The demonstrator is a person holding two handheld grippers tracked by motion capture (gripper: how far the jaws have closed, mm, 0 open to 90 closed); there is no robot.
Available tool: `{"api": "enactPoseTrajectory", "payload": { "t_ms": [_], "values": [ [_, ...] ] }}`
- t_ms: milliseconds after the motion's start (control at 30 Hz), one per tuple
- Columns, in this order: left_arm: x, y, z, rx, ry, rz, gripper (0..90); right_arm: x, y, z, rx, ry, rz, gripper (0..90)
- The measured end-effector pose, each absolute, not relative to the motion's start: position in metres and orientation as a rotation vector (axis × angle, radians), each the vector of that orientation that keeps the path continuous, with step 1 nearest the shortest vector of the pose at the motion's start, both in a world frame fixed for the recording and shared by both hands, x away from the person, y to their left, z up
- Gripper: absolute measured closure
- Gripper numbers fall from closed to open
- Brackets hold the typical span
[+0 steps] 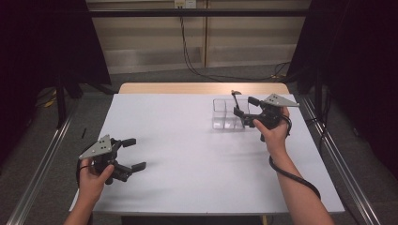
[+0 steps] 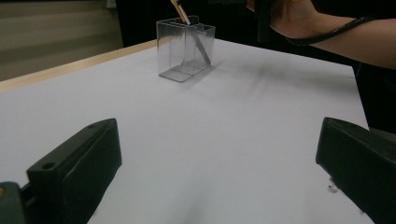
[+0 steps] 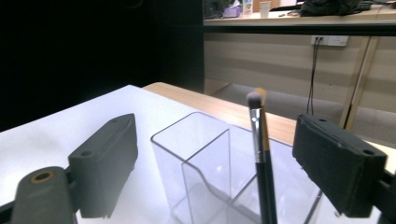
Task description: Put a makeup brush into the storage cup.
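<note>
Apparently the placing step is ending: the right hand-held gripper stands released around the black-handled makeup brush, which leans inside the clear acrylic divided organiser on the white bench, so the next move calls for a clean withdrawal upward.

A black-handled brush stands in a clear holder on a white table.
</note>
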State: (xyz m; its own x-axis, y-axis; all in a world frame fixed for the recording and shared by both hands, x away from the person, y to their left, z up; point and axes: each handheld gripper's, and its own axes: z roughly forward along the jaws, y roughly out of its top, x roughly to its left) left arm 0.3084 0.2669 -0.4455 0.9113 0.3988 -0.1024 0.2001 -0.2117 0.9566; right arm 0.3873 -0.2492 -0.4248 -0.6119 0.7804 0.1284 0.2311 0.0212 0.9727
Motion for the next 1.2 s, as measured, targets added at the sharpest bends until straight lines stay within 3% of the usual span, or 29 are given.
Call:
{"api": "enactPoseTrajectory", "payload": {
  "t_ms": [700,1200],
  "values": [
    [0.308,0.267,-0.446,1.798,0.453,0.196,0.1,0.372,-0.248,-0.430,0.967,1.917,1.640,4.0],
    [0.308,0.267,-0.446,1.797,0.454,0.195,0.1,0.360,-0.248,-0.432,0.947,1.945,1.629,3.7]
  ]
}}
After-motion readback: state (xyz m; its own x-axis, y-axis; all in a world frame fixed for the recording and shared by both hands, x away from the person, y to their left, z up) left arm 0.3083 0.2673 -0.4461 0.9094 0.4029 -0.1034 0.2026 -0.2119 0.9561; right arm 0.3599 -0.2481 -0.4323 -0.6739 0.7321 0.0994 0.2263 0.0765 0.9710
